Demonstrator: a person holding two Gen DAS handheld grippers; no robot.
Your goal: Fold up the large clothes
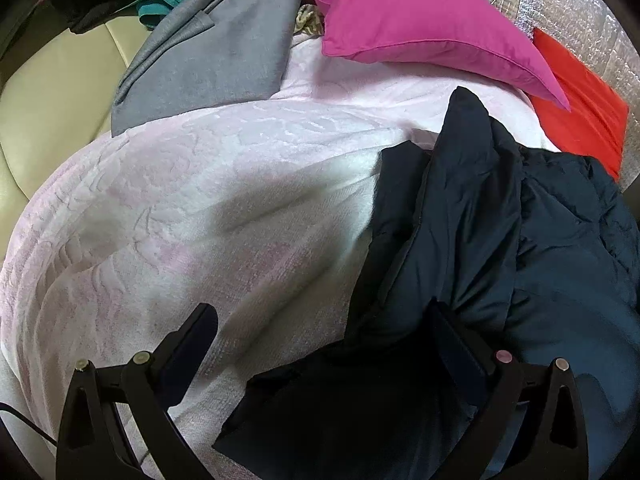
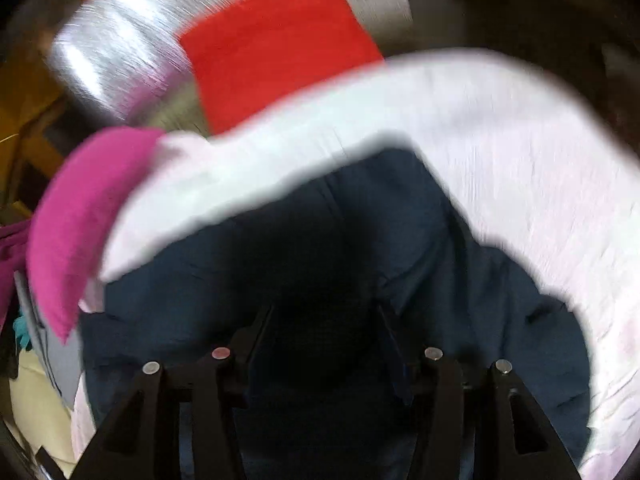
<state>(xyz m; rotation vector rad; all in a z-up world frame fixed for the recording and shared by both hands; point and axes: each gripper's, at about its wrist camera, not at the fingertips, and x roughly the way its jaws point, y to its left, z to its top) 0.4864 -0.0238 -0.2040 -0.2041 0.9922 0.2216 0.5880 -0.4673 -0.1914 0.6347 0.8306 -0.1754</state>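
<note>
Pale blanket (image 1: 200, 200) under navy jacket (image 1: 460, 220), magenta cushion (image 1: 420, 20) behind, both grippers' jaws apart.

Left tool (image 1: 324, 320) spread wide over a crumpled dark navy padded jacket (image 1: 460, 240), lying on a pale pink textured blanket (image 1: 200, 200). Beyond, a folded grey garment (image 1: 216, 48), a magenta cushion (image 1: 420, 16), a red cushion (image 1: 580, 108).

The left hand-held gripper (image 1: 324, 328) points steeply downward, its two black fingers (image 1: 192, 344) spread wide apart. The right hand-held gripper (image 2: 324, 328) also tilts downward, fingers (image 2: 248, 344) parted about halfway, its view blurred.
</note>
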